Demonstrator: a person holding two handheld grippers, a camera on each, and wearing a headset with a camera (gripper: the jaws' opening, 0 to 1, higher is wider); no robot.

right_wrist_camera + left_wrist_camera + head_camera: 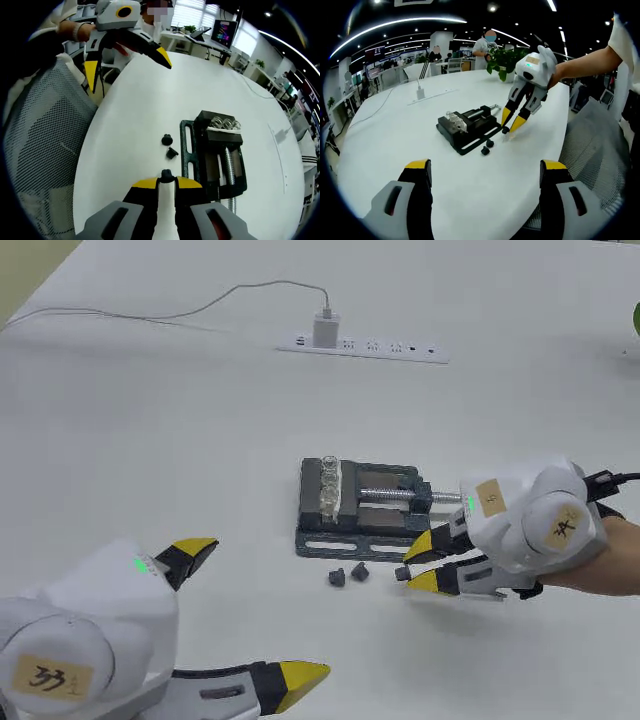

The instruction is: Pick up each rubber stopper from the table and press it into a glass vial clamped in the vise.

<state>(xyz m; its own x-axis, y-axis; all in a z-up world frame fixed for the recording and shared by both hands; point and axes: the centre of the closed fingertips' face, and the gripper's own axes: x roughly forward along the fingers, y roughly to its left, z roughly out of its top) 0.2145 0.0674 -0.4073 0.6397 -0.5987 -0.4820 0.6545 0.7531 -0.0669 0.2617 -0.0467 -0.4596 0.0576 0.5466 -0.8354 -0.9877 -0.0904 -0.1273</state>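
White table (pixel 150 440) in an open office under strip lights, with a power strip (pixel 362 344) toward the far edge. Mid-table lies the vise (pixel 360 510), its screw running parallel to the near edge, with vials (pixel 328 485) upright in a row across its jaws. Two stoppers (pixel 337 578) lie loose just before it. The right gripper (pixel 420 562) pinches a third stopper (pixel 166 175). The left gripper (pixel 250 612) gapes wide, empty, near the near edge.

Three stoppers (pixel 360 572), counting the stopper (pixel 403 574) at the tips of the right tool (pixel 418 565). Two tools, with the left tool (pixel 260 608). One vise (pixel 360 512). Vials (pixel 329 485) in it: three or four, too small to tell. One power strip (pixel 362 344), one charger (pixel 326 328), one cable (pixel 270 282), one table (pixel 150 440).
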